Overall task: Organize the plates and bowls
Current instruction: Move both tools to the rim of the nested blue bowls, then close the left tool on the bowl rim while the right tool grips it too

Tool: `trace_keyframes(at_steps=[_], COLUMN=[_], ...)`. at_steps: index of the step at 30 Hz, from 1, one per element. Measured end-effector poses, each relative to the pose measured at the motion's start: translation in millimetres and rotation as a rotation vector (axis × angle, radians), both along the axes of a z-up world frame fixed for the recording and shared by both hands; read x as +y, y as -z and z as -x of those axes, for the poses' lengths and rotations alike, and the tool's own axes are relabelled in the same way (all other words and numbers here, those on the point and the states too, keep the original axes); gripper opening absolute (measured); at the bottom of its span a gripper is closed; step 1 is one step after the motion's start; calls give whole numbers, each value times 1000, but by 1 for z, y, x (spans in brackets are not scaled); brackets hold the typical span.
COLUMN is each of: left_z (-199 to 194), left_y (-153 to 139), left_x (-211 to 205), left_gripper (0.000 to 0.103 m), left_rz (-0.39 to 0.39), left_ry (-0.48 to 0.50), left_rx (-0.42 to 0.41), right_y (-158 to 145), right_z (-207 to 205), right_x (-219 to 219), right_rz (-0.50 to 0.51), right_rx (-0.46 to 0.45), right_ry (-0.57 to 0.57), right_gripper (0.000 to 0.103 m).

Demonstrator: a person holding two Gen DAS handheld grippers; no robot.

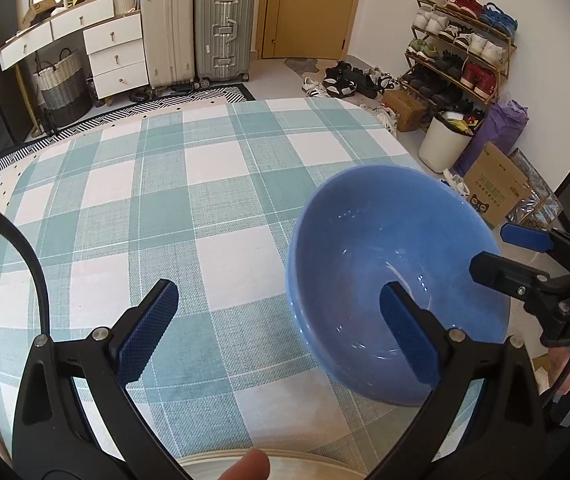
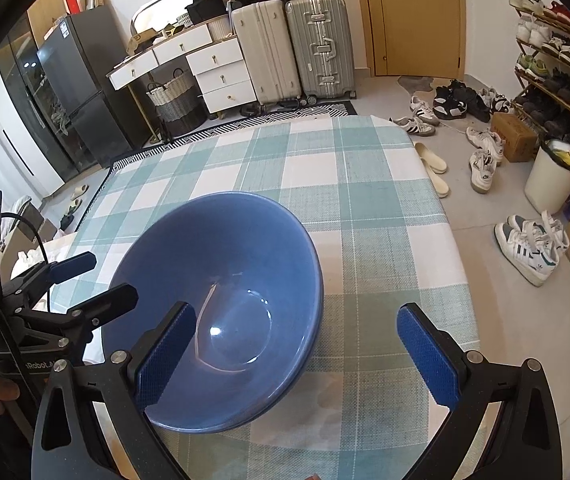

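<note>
A large blue bowl [image 1: 365, 248] [image 2: 229, 264] sits upright on the teal-and-white checked tablecloth [image 1: 165, 208] [image 2: 385, 208], near the table's front right. A second blue rim seems to show just under it. My left gripper [image 1: 279, 288] [image 2: 109, 276] is open wide; its right finger [image 1: 409, 340] reaches over the bowl's near rim into the hollow, and its left finger hangs over bare cloth. My right gripper [image 2: 298, 309] [image 1: 497, 248] is open too. Its left finger [image 2: 165, 356] is inside the bowl and its right finger outside, straddling the bowl's right wall.
Beyond the table's far edge are two suitcases [image 1: 197, 28], white drawers [image 1: 117, 56] and a woven basket [image 1: 61, 80]. A shoe rack [image 1: 461, 44], a white bin [image 2: 553, 176], cardboard boxes and loose shoes [image 2: 529, 248] crowd the floor on the right. A person's fingertip [image 1: 245, 468] shows at the bottom.
</note>
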State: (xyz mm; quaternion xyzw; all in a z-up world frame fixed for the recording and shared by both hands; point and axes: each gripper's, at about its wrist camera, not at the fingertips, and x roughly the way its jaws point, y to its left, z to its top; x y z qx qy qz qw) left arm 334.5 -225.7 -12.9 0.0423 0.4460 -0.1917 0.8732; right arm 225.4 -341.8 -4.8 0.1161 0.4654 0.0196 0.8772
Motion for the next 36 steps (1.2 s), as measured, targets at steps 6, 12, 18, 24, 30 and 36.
trace_keyframes(at_steps=[6, 12, 18, 24, 30, 36], left_z=[-5, -7, -9, -12, -14, -15], left_y=[6, 13, 18, 25, 30, 32], left_x=[-5, -7, -7, -7, -9, -7], left_gripper=[100, 99, 93, 88, 72, 58], left_rz=[-8, -8, -12, -15, -16, -3], left_ry=[6, 15, 15, 17, 27, 27], left_rx=[7, 19, 21, 41, 61, 75], right_y=[5, 11, 17, 20, 21, 22], right_z=[-3, -6, -10, -12, -13, -16], right_x=[-2, -3, 0, 2, 3, 5], right_rz=[-5, -42, -61, -45, -62, -58], right_rx=[17, 25, 35, 40, 38, 42], right_ry=[1, -3, -13, -9, -10, -16], right_gripper=[102, 102, 102, 102, 102, 102])
